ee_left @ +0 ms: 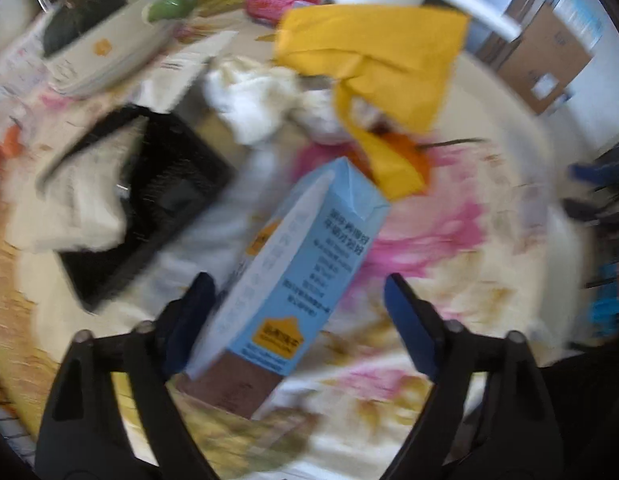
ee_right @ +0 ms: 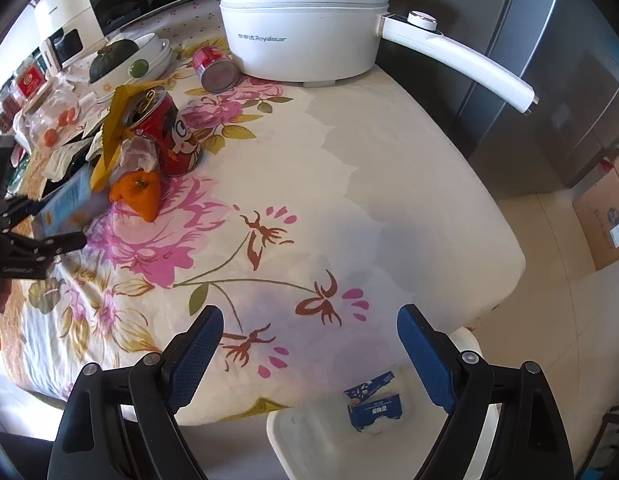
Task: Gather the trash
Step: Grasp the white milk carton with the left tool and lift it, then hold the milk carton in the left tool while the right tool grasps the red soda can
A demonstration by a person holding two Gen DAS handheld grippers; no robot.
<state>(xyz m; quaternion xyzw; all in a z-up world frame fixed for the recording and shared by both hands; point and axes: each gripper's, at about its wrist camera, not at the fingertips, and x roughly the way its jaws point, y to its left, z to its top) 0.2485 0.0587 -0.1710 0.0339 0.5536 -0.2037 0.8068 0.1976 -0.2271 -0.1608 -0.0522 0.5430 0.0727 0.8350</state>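
Observation:
A light blue drink carton (ee_left: 301, 248) lies tilted on the flowered tablecloth, between the fingers of my left gripper (ee_left: 299, 284). The left pad sits close against its side; the right pad stands well apart from it, so the jaws are open. Beyond the carton lie a yellow wrapper (ee_left: 373, 52), crumpled white tissue (ee_left: 253, 96) and a black tray (ee_left: 165, 200). The left wrist view is blurred. My right gripper (ee_right: 309, 312) hangs open and empty over the table's near edge, above a white bin (ee_right: 293, 440) holding a dark blue carton (ee_right: 373, 404). The left gripper (ee_right: 57, 220) shows at the far left.
An orange peel (ee_right: 139, 192), an opened red can (ee_right: 169, 136) and a second red can (ee_right: 213, 68) on its side lie near the pile. A white electric pot (ee_right: 305, 20) with a long handle stands at the back. Stacked bowls (ee_right: 149, 60) sit back left. A cardboard box (ee_right: 605, 216) stands on the floor.

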